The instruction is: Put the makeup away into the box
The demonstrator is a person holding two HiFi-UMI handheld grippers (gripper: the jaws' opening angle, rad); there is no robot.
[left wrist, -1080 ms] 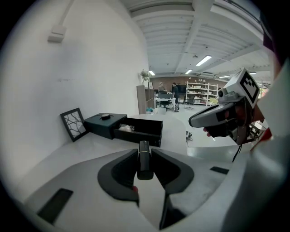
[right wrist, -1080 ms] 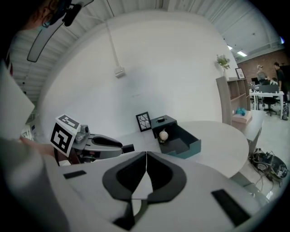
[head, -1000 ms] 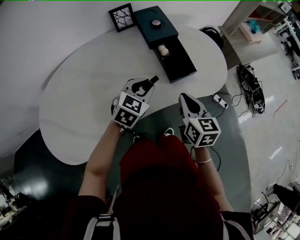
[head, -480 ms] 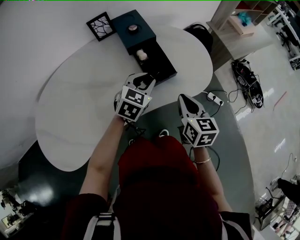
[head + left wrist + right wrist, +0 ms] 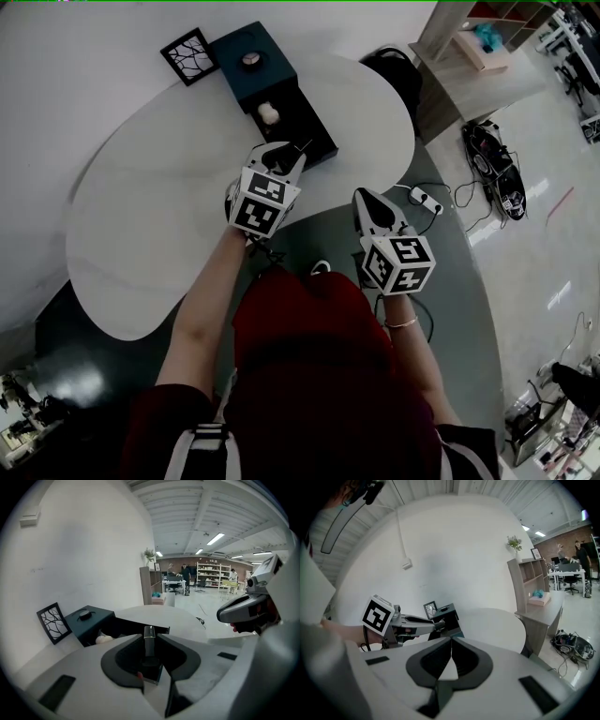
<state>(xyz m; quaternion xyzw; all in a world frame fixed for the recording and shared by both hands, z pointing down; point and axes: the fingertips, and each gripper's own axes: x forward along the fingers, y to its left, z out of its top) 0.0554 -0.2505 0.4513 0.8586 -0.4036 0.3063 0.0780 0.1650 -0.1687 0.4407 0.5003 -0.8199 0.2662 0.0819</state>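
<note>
makeup: slim dark glossy makeup tube (image 5: 149, 639) lies lengthwise between the jaws, its tip at the near end of the dark teal box's (image 5: 234, 77) open drawer (image 5: 305, 127) | left gripper (image 5: 289, 157): clamped on the tube, tilted down toward the box | right gripper (image 5: 451, 644): jaws together, empty, beside the left gripper, farther from the box

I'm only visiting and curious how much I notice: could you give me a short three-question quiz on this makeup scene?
1. True or false: the right gripper holds a makeup item.
2. What is clamped in the left gripper? A) a dark slim tube B) a sponge C) nothing
3. Fill in: the drawer of the dark box stands ____.
Key: 1 false, its jaws are together with nothing between them; 2 A; 3 open.
</note>
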